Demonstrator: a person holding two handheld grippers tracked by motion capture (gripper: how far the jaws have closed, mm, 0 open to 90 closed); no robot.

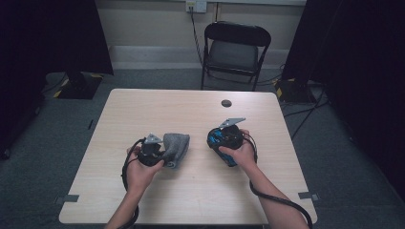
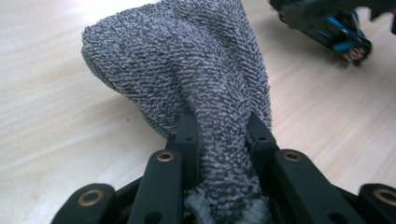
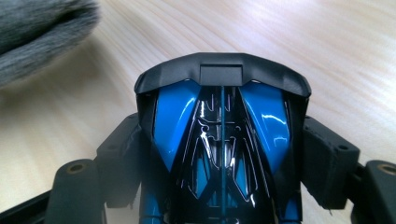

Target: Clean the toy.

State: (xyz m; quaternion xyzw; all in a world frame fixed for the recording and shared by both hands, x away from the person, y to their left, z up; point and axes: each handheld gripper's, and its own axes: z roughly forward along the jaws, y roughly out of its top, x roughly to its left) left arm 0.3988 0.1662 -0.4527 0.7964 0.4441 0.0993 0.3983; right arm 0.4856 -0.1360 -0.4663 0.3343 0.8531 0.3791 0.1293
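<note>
Dim surroundings, soft close-up blur

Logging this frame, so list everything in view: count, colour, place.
cloth: one, grey, left of table middle, pinched in the left gripper
toy car: one, blue and black, right of table middle, clamped in the right gripper
table: one, light wood, centre
disc: one, dark, far side of the table
chair: one, black, beyond the table
socket: one, white, on the far wall
left gripper: one, black, shut on the cloth
right gripper: one, black, shut on the toy car
hands: two, from the bottom edge
</note>
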